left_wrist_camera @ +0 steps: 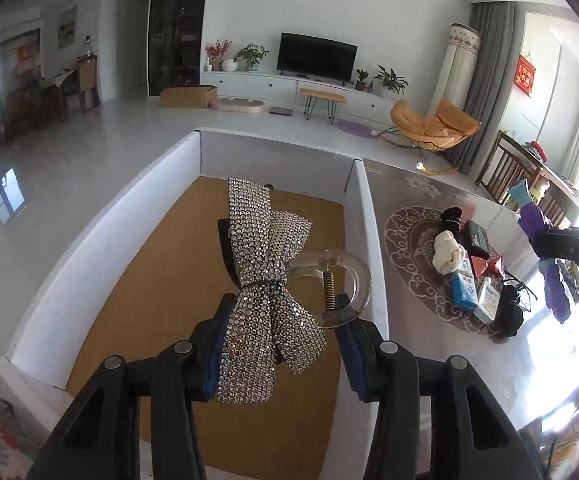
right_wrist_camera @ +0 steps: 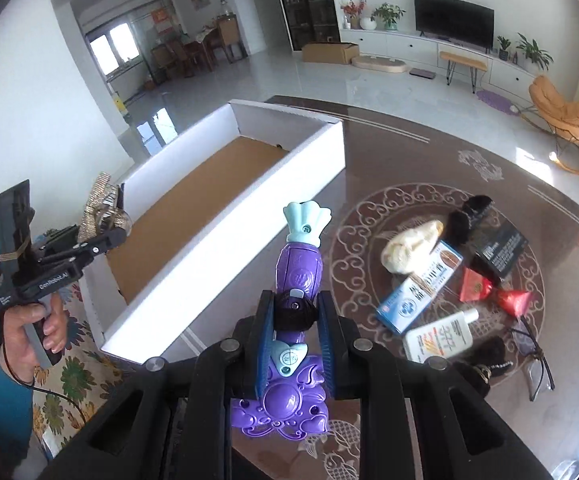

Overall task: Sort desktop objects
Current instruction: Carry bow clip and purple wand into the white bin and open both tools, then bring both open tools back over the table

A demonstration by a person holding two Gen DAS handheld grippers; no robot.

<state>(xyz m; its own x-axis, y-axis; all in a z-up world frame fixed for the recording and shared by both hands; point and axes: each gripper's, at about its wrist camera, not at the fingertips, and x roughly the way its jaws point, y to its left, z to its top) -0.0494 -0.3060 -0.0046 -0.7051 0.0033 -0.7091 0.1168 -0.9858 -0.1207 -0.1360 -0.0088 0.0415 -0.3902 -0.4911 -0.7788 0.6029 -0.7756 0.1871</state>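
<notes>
My left gripper [left_wrist_camera: 281, 320] is shut on a rhinestone bow hair clip [left_wrist_camera: 267, 264] with a clear plastic claw [left_wrist_camera: 345, 284], held above the white box [left_wrist_camera: 369, 216] with its brown floor. It also shows in the right wrist view [right_wrist_camera: 109, 236], at the box's left side. My right gripper [right_wrist_camera: 295, 320] is shut on a purple and light-blue toy [right_wrist_camera: 297, 276], held above the dark table just right of the box [right_wrist_camera: 249, 216]. The toy also shows in the left wrist view [left_wrist_camera: 545, 240].
On the patterned round table [right_wrist_camera: 529, 184] lie a cream cloth [right_wrist_camera: 409, 252], a blue carton [right_wrist_camera: 421, 292], a white bottle [right_wrist_camera: 441, 336], red wrappers [right_wrist_camera: 493, 292], a black box [right_wrist_camera: 497, 248], glasses [right_wrist_camera: 537, 360] and black hair items [right_wrist_camera: 485, 364].
</notes>
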